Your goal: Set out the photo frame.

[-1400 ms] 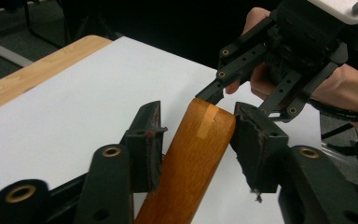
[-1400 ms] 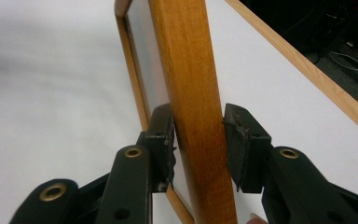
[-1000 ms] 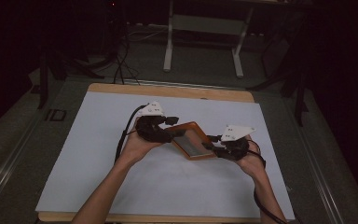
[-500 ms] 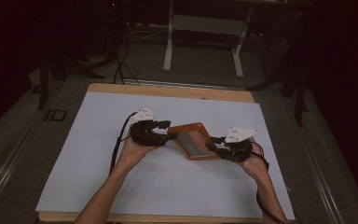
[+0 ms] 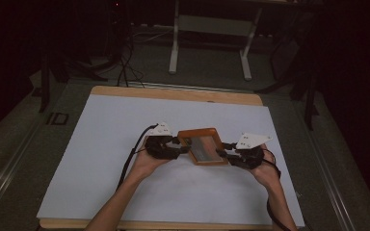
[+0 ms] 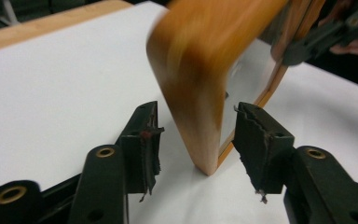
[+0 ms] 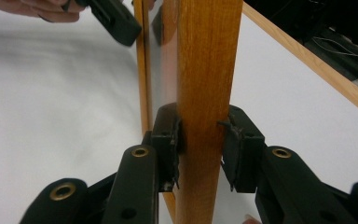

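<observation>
A wooden frame with a shiny pane is held up at the middle of the white table top. My right gripper is shut on its right-hand edge; the right gripper view shows both pads of the right gripper pressed against the wooden frame. My left gripper is at the frame's left end. In the left gripper view the left gripper stands open, and the blurred frame has its lower corner between the pads, with a gap on each side.
The white sheet lies on a wooden board whose edge shows at the far side. Past it, table legs and cables stand on the dark floor. Both forearms enter from the bottom edge.
Both hands have drifted slightly toward the person. The frame has turned from slanted to more level between the grippers, and the left gripper has come lower beside it.
</observation>
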`<control>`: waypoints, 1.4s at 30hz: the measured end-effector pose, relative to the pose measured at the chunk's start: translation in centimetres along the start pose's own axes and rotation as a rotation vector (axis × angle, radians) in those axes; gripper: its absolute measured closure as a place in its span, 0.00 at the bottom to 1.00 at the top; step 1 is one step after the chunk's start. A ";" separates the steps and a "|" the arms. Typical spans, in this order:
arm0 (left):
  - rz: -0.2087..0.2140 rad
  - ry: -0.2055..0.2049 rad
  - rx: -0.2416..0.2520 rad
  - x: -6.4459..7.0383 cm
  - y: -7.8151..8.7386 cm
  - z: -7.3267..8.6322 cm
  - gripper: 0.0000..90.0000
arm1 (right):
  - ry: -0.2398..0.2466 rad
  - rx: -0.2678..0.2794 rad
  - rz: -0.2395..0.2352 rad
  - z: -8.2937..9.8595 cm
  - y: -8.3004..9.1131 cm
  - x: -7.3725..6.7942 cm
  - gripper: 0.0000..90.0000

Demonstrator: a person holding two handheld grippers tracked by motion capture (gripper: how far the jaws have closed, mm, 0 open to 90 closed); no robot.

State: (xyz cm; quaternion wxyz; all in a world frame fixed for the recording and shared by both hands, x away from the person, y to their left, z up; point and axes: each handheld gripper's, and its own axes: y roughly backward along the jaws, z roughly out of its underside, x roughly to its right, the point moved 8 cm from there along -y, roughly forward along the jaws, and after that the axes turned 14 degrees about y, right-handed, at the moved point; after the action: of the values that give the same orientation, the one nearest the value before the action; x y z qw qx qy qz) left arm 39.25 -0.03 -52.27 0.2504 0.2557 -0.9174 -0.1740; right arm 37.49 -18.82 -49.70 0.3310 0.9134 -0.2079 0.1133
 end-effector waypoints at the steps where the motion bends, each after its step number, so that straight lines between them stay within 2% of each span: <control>1: -0.005 -0.002 -0.004 0.0 -0.3 0.1 0.56 | 0.000 0.000 0.003 0.1 0.0 0.0 0.76; 7: 0.012 -0.015 -0.007 0.3 -1.6 0.3 0.60 | -0.025 0.001 0.026 0.8 0.2 0.0 0.76; 9: 0.008 -0.033 -0.016 0.5 -2.0 0.4 0.61 | -0.028 -0.003 0.025 1.0 0.3 0.1 0.76; 16: 0.003 -0.055 -0.039 0.9 -3.0 0.5 0.66 | -0.047 -0.018 0.038 1.8 0.4 0.2 0.75; 21: 0.007 -0.068 -0.056 1.3 -3.3 0.4 0.69 | -0.058 -0.039 0.046 2.6 0.5 0.4 0.73; 23: 0.016 -0.070 -0.060 1.6 -3.4 0.3 0.71 | -0.082 -0.034 0.042 3.2 0.6 0.4 0.73; 27: 0.005 -0.094 -0.069 1.8 -3.4 0.2 0.72 | -0.110 -0.018 0.030 3.7 0.6 0.4 0.72; 38: -0.003 -0.075 -0.078 1.6 -3.0 0.1 0.72 | -0.132 -0.010 0.023 3.7 0.3 0.5 0.72; 42: -0.004 -0.067 -0.075 1.4 -2.6 0.2 0.72 | -0.146 0.004 0.006 3.5 -0.2 0.3 0.72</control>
State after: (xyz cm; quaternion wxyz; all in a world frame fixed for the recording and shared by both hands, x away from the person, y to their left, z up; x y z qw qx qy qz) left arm 39.06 -2.86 -53.11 0.2287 0.2419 -0.9176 -0.2172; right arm 38.07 -21.05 -52.30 0.3127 0.9193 -0.2340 0.0478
